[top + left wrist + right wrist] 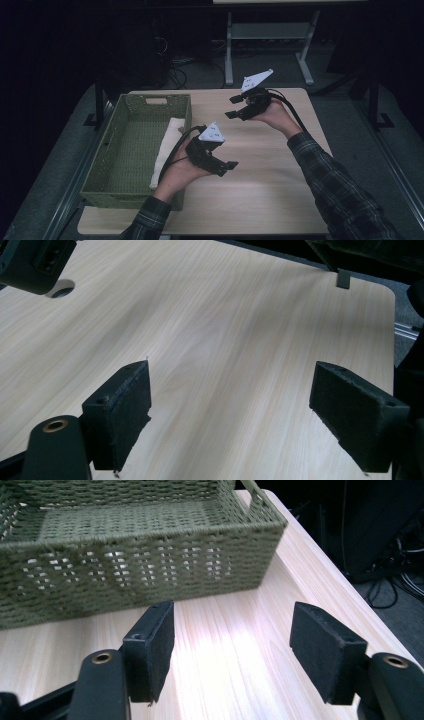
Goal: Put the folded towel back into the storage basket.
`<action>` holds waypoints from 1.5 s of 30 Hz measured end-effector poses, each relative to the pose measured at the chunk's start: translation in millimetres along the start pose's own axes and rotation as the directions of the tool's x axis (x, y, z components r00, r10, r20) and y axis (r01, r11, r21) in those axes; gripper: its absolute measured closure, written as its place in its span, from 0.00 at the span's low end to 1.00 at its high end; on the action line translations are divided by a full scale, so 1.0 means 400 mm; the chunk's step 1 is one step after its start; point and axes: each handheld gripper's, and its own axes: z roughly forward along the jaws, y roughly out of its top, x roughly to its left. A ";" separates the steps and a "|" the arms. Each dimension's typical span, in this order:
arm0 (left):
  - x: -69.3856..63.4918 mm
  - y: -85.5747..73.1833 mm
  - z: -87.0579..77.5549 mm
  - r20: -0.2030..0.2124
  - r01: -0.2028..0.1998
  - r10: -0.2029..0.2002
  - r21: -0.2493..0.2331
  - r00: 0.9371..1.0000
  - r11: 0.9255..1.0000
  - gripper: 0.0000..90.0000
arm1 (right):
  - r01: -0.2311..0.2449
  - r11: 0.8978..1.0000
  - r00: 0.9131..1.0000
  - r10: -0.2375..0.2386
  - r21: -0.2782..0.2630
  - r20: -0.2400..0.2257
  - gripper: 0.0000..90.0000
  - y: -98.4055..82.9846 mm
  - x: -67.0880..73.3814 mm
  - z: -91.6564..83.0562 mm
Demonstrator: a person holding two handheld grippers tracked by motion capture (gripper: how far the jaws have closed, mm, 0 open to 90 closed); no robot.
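Both tools stand open and empty above the wooden table [270,165]: the left gripper [226,168] hovers just right of the green woven basket [100,165], its jaws spread over bare wood, and the right gripper [234,107] hangs farther off, pointing left toward the basket's far end. The white folded cloth [167,150] lies inside the basket against its right wall. The likely risk is a reach for the cloth snagging that wall, since a jaw catching the weave could drag or tip the light basket; a shallow pinch could also lift one layer alone.
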 end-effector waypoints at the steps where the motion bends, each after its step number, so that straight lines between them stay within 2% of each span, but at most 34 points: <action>1: -0.003 0.001 0.007 -0.002 -0.006 0.006 0.004 1.000 1.000 0.18 | -0.006 1.000 1.000 0.006 -0.001 0.004 0.35 -0.006 0.001 -0.004; 6: -0.020 0.002 0.057 -0.014 -0.033 0.033 0.028 0.999 0.999 0.17 | -0.028 1.000 0.999 0.028 0.006 0.032 0.32 -0.051 0.001 -0.024; 9: -0.031 -0.006 0.086 -0.017 -0.035 0.035 0.030 0.999 0.999 0.17 | -0.049 0.999 0.998 0.048 0.014 0.038 0.31 -0.080 0.004 -0.031; 13: -0.044 -0.023 0.123 -0.005 -0.023 0.023 0.038 1.000 0.999 0.17 | -0.073 0.997 0.996 0.072 0.025 0.050 0.29 -0.128 0.007 -0.036; 14: -0.046 -0.027 0.131 0.000 -0.028 0.029 0.047 1.000 0.998 0.17 | -0.073 0.997 0.996 0.072 0.025 0.050 0.29 -0.128 0.007 -0.036; 21: -0.060 -0.062 0.183 0.035 -0.006 0.004 0.037 0.999 0.999 0.17 | -0.126 0.991 0.990 0.123 0.034 0.071 0.28 -0.196 0.016 -0.044; 28: -0.061 -0.103 0.229 0.039 0.012 -0.013 0.044 0.999 0.999 0.17 | -0.194 0.980 0.975 0.189 0.038 0.113 0.26 -0.272 0.029 -0.053; 30: -0.062 -0.115 0.239 0.038 0.005 -0.008 0.063 0.999 0.998 0.17 | -0.214 0.976 0.970 0.208 0.043 0.123 0.25 -0.295 0.034 -0.055; 31: -0.062 -0.118 0.241 0.037 -0.005 0.002 0.072 0.999 0.997 0.17 | -0.203 0.978 0.972 0.195 0.046 0.131 0.25 -0.307 0.034 -0.057; 35: -0.063 -0.137 0.254 0.025 0.004 -0.006 0.078 1.000 0.997 0.17 | -0.241 0.969 0.961 0.232 0.045 0.152 0.23 -0.353 0.052 -0.063; 36: -0.061 -0.141 0.257 0.024 -0.006 0.004 0.089 1.000 0.996 0.17 | -0.241 0.969 0.961 0.232 0.045 0.152 0.23 -0.353 0.052 -0.063; 40: -0.058 -0.154 0.270 0.009 -0.017 0.016 0.129 1.000 0.991 0.17 | -0.267 0.962 0.952 0.255 0.051 0.169 0.22 -0.386 0.072 -0.068; 45: -0.056 -0.165 0.277 0.010 -0.005 0.004 0.121 1.000 0.993 0.17 | -0.265 0.961 0.950 0.246 0.078 0.194 0.22 -0.428 0.097 -0.074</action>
